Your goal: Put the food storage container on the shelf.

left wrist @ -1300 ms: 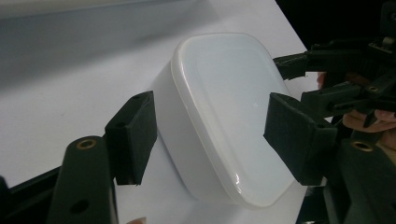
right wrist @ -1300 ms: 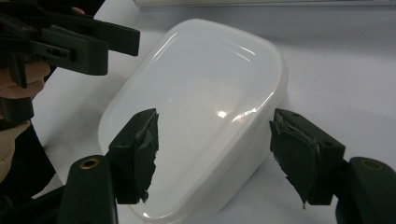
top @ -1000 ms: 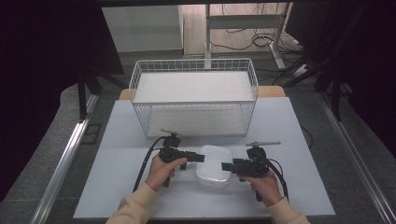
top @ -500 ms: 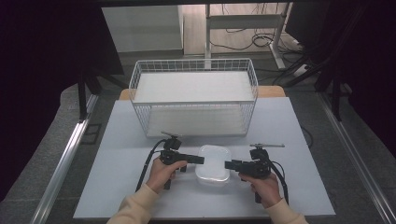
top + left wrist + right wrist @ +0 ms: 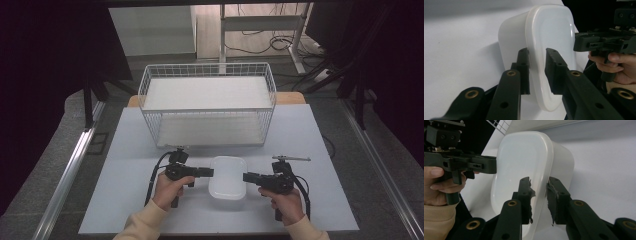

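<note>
A white plastic container (image 5: 228,177) stands open side up on the table between my two grippers. My left gripper (image 5: 210,172) points at its left rim and my right gripper (image 5: 246,177) at its right rim. In the left gripper view the jaws (image 5: 537,53) stand open astride the container's rim (image 5: 551,30), one jaw outside the wall and one over the inside. In the right gripper view the jaws (image 5: 539,182) straddle the opposite rim of the container (image 5: 519,157) the same way, with a gap between them.
A white wire basket (image 5: 207,112) stands at the back of the pale table (image 5: 130,150), just beyond the container. Cables trail from both grippers toward the person's sleeves. The table edges drop to a dark floor on both sides.
Almost nothing differs. Both grippers stay at the container's two sides; the right hand has shifted very slightly to the right.
</note>
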Demonstrator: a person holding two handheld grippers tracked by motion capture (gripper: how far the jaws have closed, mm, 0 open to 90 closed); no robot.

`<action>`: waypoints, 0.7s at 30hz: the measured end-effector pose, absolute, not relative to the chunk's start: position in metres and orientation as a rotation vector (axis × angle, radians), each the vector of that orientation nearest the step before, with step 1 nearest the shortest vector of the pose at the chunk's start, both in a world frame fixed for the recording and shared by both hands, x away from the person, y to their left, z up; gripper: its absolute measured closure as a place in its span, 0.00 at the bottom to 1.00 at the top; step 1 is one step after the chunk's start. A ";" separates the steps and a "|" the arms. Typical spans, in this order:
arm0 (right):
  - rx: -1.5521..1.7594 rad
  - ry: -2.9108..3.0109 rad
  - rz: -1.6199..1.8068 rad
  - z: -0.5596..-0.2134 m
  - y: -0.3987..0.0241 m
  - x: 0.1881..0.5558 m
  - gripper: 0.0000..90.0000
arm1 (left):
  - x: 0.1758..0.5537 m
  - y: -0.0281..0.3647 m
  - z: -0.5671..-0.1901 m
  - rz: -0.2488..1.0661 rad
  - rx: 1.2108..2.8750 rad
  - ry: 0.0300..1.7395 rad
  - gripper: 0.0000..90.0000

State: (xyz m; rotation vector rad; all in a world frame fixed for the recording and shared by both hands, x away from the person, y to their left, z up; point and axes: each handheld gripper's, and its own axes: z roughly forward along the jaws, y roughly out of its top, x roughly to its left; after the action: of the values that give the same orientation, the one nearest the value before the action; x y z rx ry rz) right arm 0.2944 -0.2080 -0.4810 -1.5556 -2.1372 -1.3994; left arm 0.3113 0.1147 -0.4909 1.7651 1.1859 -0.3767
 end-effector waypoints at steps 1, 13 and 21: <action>-1.544 -2.154 -1.413 -0.479 -0.208 0.293 0.84 | 0.310 0.116 -0.489 -0.364 1.764 1.179 0.85; -1.503 -2.204 -1.449 -0.473 -0.206 0.291 0.87 | 0.305 0.118 -0.479 -0.298 1.785 1.157 0.87; -1.460 -2.228 -1.494 -0.463 -0.206 0.290 0.87 | 0.299 0.120 -0.465 -0.247 1.779 1.107 0.88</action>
State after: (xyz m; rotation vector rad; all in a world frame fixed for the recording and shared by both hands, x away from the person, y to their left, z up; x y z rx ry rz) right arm 0.2902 -0.2057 -0.4629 -1.4604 -2.2281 -1.4939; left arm 0.2994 0.1202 -0.4652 1.7788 1.1069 -0.2471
